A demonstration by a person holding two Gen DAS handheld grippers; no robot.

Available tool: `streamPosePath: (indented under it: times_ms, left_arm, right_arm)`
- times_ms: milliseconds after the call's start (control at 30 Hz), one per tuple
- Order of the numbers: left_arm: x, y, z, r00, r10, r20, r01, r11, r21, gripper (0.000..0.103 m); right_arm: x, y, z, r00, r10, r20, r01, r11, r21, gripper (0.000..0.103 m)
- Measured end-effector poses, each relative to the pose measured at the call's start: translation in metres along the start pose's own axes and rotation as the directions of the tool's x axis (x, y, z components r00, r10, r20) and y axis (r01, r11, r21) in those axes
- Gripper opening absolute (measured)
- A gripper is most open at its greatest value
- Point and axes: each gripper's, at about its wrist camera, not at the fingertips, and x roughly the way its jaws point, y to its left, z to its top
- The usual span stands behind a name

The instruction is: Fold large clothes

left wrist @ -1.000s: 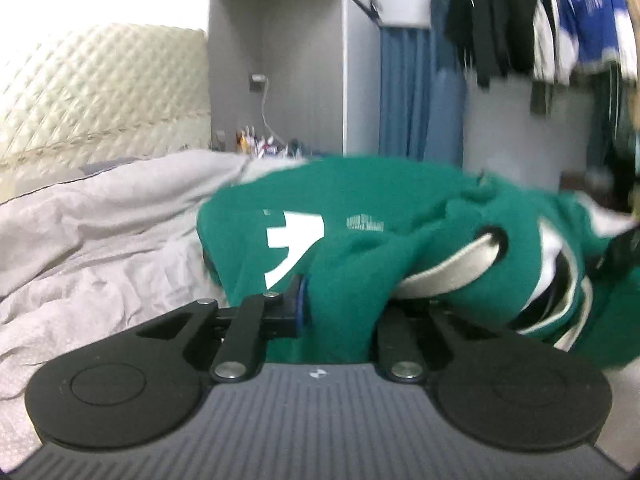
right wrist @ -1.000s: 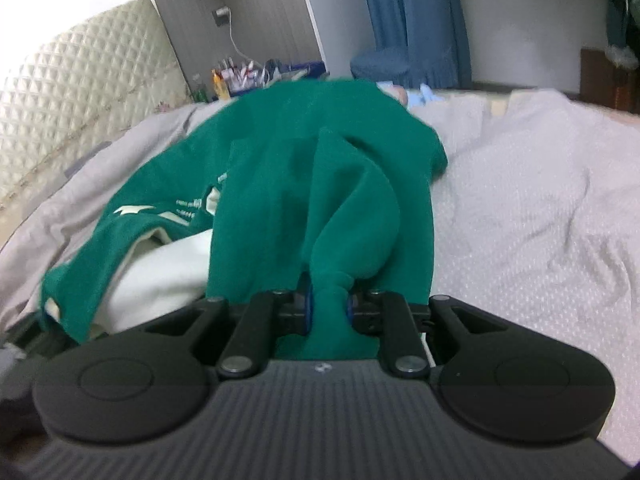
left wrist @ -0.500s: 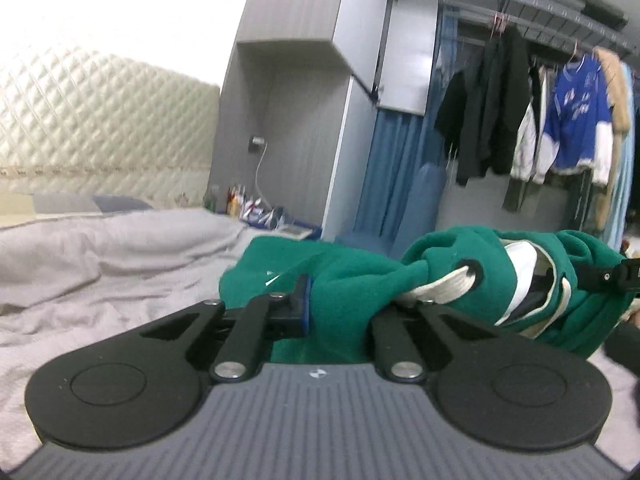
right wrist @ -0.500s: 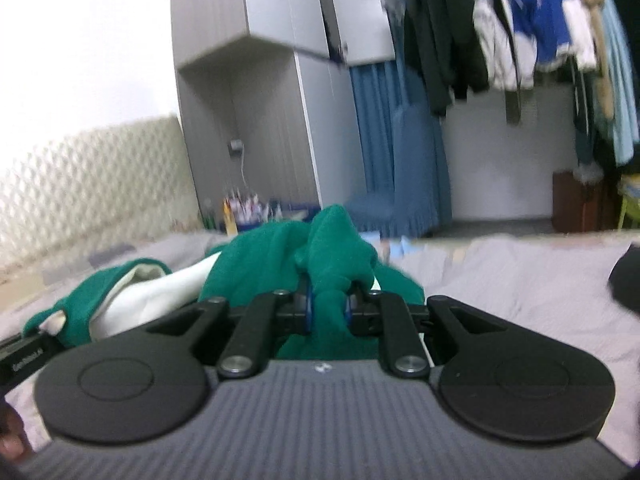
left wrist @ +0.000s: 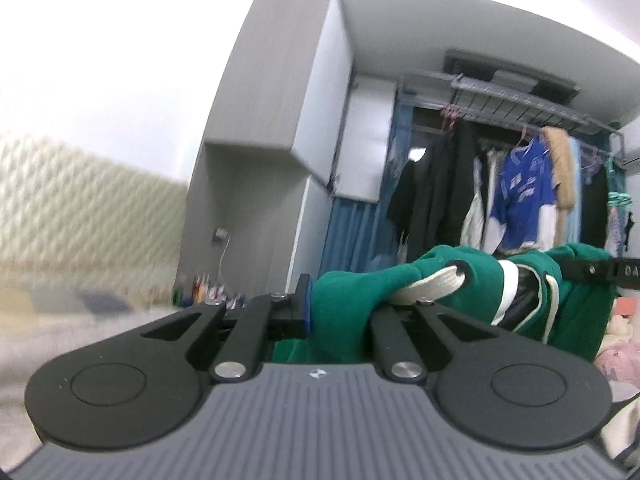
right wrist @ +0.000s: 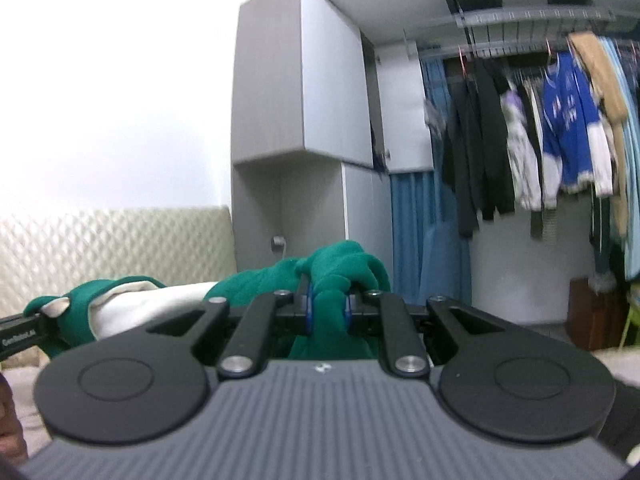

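A green sweatshirt with a cream lining (left wrist: pixel 448 280) is held up between both grippers, off the bed. My left gripper (left wrist: pixel 340 312) is shut on a bunched green fold of it. My right gripper (right wrist: pixel 327 312) is shut on another green fold (right wrist: pixel 340 268). In the right wrist view the garment stretches left to its cream inside (right wrist: pixel 152 304), where the tip of the other gripper (right wrist: pixel 20 332) shows. In the left wrist view the right gripper's tip (left wrist: pixel 600 270) shows at the far right. The hanging part of the garment is hidden below both grippers.
A grey wardrobe (left wrist: pixel 280 160) and a blue curtain (right wrist: pixel 420 240) stand ahead. A rack of hung clothes (left wrist: pixel 520 192) fills the right. A quilted cream headboard (right wrist: pixel 112 248) is at the left. The bed's grey sheet (left wrist: pixel 80 320) shows low at the left, blurred.
Both grippers have risen and tilted upward with the green sweatshirt still pinched. The bed has dropped out of view and the wardrobe and ceiling have come in.
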Motion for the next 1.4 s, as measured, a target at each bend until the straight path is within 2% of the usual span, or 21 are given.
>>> streamPosePath:
  times_ms: [100,233,433,567,700,833,1000,1100,1233,1333,1400]
  left_arm:
    - [-0.014,-0.012,0.047,0.998,-0.028,0.049,0.028,0.999,0.018,0.009]
    - [-0.03,-0.019,0.118,0.992,-0.088,0.092,0.092,0.995,-0.035,0.009]
    - [-0.026,-0.028,0.213,0.982,-0.129,0.136,0.134,0.99,-0.033,0.009]
    - [-0.002,-0.028,0.248,0.98,-0.137,0.142,0.141,0.99,-0.024,0.009]
    - [0.065,-0.016,0.244,0.988,-0.13,0.08,0.138,0.985,-0.1,0.009]
    - [0.16,0.007,0.193,0.993,-0.115,-0.022,0.111,0.985,-0.129,0.009]
    - [0.285,0.041,0.108,0.983,-0.073,-0.171,0.047,0.987,-0.151,0.009]
    - [0.369,0.068,0.046,0.968,-0.047,-0.245,0.002,0.984,-0.18,0.009]
    - [0.481,0.098,-0.051,0.946,-0.007,-0.325,-0.052,0.984,-0.171,0.009]
    - [0.557,0.118,-0.124,0.921,0.019,-0.39,-0.082,0.986,-0.144,0.009]
    - [0.595,0.133,-0.171,0.896,0.029,-0.443,-0.104,0.984,-0.145,0.009]
  right_arm:
    - [-0.01,-0.003,0.043,0.998,0.02,0.053,-0.02,1.0,0.001,0.016]
    - [-0.019,-0.009,0.104,0.993,0.051,0.106,-0.053,0.998,0.02,0.016]
    - [-0.01,-0.007,0.176,0.981,0.064,0.183,-0.056,0.997,-0.045,0.016]
    - [0.021,-0.006,0.206,0.979,0.036,0.203,-0.026,0.998,-0.051,0.016]
    - [0.082,-0.007,0.204,0.989,0.002,0.147,0.004,0.999,-0.036,0.016]
    - [0.155,-0.006,0.168,0.999,-0.031,0.042,0.033,0.999,-0.036,0.017]
    - [0.27,-0.018,0.087,0.994,-0.059,-0.087,0.057,0.998,-0.026,0.017]
    - [0.338,-0.019,0.037,0.984,-0.085,-0.156,0.085,0.996,-0.007,0.017]
    - [0.431,-0.044,-0.051,0.97,-0.131,-0.203,0.126,0.991,-0.036,0.017]
    - [0.488,-0.057,-0.123,0.957,-0.156,-0.246,0.148,0.988,-0.054,0.017]
    - [0.51,-0.061,-0.17,0.945,-0.161,-0.285,0.156,0.987,-0.041,0.017]
